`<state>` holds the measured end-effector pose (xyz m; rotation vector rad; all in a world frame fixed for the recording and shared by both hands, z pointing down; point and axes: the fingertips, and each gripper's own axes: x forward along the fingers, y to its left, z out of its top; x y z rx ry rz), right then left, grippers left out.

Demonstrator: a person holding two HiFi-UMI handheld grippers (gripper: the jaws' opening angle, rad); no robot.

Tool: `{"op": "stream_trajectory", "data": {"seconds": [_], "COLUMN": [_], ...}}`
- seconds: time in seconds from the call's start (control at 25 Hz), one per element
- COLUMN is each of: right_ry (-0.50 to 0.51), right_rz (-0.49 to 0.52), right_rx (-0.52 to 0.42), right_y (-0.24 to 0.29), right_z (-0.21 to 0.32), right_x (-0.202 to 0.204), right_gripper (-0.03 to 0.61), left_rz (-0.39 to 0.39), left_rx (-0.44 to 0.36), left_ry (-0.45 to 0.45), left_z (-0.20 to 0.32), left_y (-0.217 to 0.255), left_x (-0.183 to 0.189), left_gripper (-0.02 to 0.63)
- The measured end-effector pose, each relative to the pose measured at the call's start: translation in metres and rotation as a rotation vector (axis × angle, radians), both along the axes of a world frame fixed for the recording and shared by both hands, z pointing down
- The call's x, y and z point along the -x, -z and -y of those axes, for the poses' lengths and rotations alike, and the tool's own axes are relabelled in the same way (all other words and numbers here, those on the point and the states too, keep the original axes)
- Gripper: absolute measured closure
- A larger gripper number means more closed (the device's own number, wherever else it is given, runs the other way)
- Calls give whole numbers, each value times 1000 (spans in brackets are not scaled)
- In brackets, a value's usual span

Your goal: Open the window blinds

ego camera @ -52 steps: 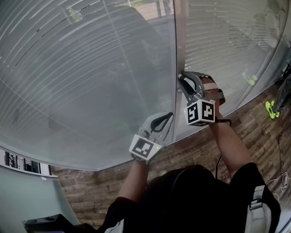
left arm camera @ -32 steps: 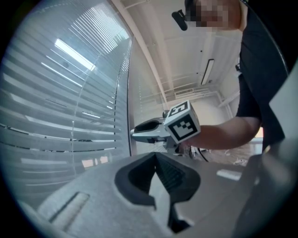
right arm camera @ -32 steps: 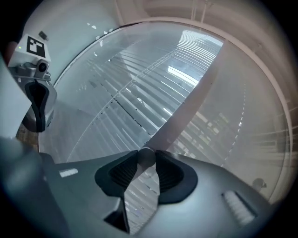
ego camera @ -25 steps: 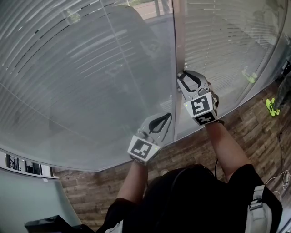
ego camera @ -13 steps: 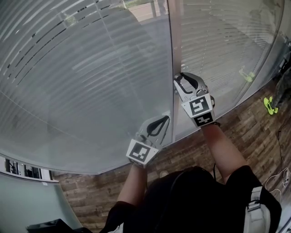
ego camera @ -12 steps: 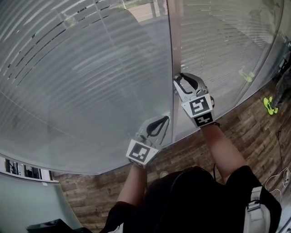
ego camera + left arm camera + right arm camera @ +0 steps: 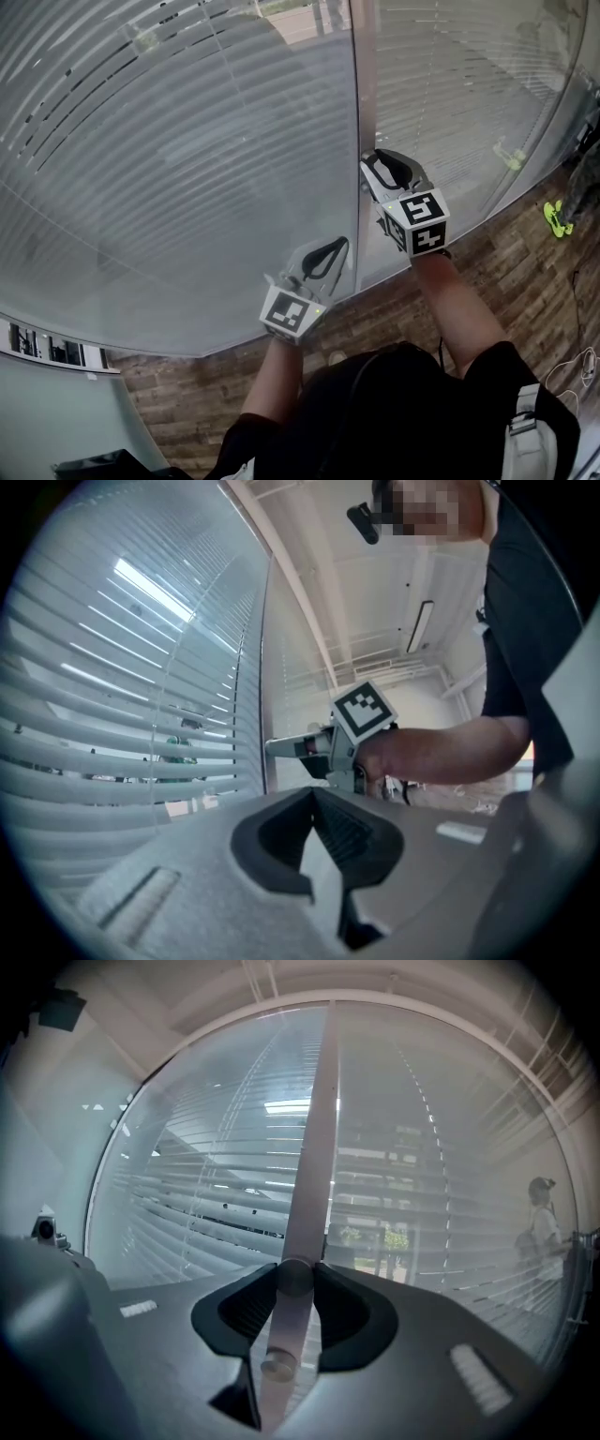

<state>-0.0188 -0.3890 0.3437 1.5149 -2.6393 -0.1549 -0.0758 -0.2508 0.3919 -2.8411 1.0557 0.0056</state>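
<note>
Grey slatted blinds [image 7: 169,159] hang behind glass on both sides of a pale upright frame bar [image 7: 364,84]. My right gripper [image 7: 368,172] points level at that bar and is shut on a small round knob [image 7: 294,1279] mounted on the bar [image 7: 317,1129], with one pad on each side of it. A second round stud [image 7: 278,1365] sits lower on the same strip. My left gripper [image 7: 343,244] hangs lower and left of the bar, shut and empty, its tip close to the glass. The left gripper view shows its closed jaws [image 7: 314,801] and the right gripper [image 7: 286,747] beyond them.
Brick-patterned floor [image 7: 525,272] runs below the window. A yellow-green object [image 7: 556,217] lies on it at the right, with a cable [image 7: 581,361] nearer the person. A person [image 7: 542,1208] is visible through the slats. A ledge [image 7: 47,342] sits at lower left.
My right gripper has rolled on the knob, so its marker cube faces a different way. More dark gaps show between the upper left slats. The left gripper has stayed put.
</note>
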Motion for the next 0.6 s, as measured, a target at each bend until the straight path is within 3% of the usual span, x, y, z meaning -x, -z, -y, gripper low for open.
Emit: {"op": "stream_trajectory", "data": {"seconds": [0.4,0.6], "right_ry": [15,11], "right_rz": [220,248], "right_rx": [88,95], "right_y": [3,4], "right_z": [1,0], "right_x": [-1,-2], "right_gripper": [450,449], "left_rz": [3,3], "left_rx": [-8,-5], "left_ry": [-1,-3], "left_z": [1,1], "left_y": [2,3], "left_x": [0,-1], "left_gripper": [611,611]}}
